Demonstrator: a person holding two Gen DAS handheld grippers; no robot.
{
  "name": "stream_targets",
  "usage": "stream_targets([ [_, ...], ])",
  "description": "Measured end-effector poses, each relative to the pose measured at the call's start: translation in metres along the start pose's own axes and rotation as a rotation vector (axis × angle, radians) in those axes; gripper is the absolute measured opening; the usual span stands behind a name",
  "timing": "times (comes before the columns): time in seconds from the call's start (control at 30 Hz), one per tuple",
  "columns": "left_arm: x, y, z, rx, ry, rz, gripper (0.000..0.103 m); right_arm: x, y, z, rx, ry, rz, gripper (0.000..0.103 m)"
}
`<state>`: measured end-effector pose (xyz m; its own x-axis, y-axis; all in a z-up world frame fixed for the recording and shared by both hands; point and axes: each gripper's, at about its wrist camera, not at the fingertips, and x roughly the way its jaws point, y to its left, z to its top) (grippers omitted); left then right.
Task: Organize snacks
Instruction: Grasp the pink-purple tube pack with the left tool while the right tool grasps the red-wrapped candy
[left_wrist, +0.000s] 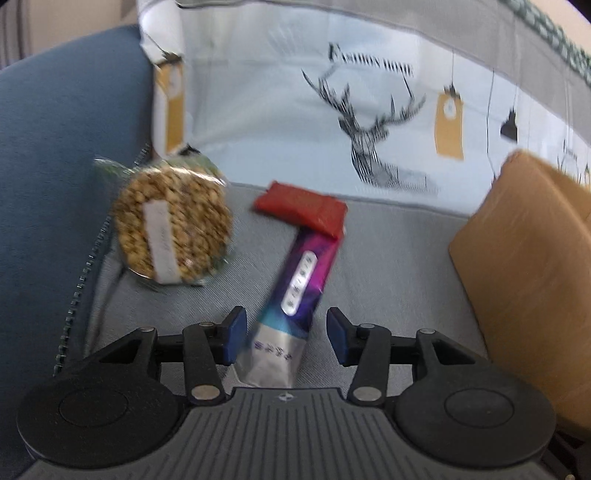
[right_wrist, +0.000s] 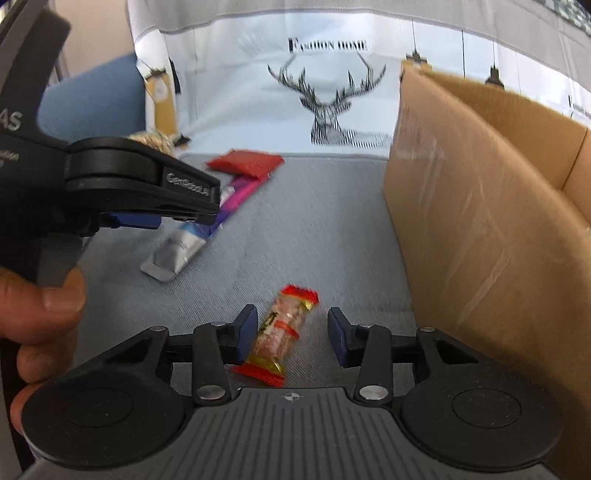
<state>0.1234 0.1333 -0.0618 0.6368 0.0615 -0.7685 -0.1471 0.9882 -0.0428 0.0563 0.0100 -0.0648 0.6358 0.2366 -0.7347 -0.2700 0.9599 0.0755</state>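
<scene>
The purple snack bar lies on the grey cushion, its silver end reaching in between the blue pads of my left gripper. Those jaws are spread wide, the left pad close to the wrapper's edge, the right one well clear. The bar's far end is tucked under a red packet. A round nut cake in clear wrap sits to the left of it, against the blue sofa arm.

My right gripper is also released, jaws apart around a small red-and-gold sausage snack lying tilted between them, nearer the left pad. A cardboard box stands just right. A deer-print cushion backs the scene.
</scene>
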Motion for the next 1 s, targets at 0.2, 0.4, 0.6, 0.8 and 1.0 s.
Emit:
stream_targets([
  [0.2,0.003,-0.007,-0.007,0.070,0.027,0.052,0.047,0.002,0.001,-0.001,-0.019,-0.006,-0.002,0.041],
  [0.4,-0.011,0.001,-0.011,0.020,0.078,0.033,0.027,-0.004,0.004,-0.003,-0.062,-0.039,0.032,0.019],
  [0.6,-0.050,0.028,-0.029,-0.176,0.179,-0.003,0.027,-0.021,0.013,-0.006,-0.133,-0.094,0.109,0.018],
  [0.8,-0.089,0.035,-0.060,-0.271,0.252,0.010,0.027,-0.032,0.009,-0.018,-0.149,0.007,0.195,0.018],
  [1.0,-0.104,0.042,-0.075,-0.327,0.261,0.021,0.032,-0.039,0.008,-0.031,-0.197,0.067,0.216,0.019],
])
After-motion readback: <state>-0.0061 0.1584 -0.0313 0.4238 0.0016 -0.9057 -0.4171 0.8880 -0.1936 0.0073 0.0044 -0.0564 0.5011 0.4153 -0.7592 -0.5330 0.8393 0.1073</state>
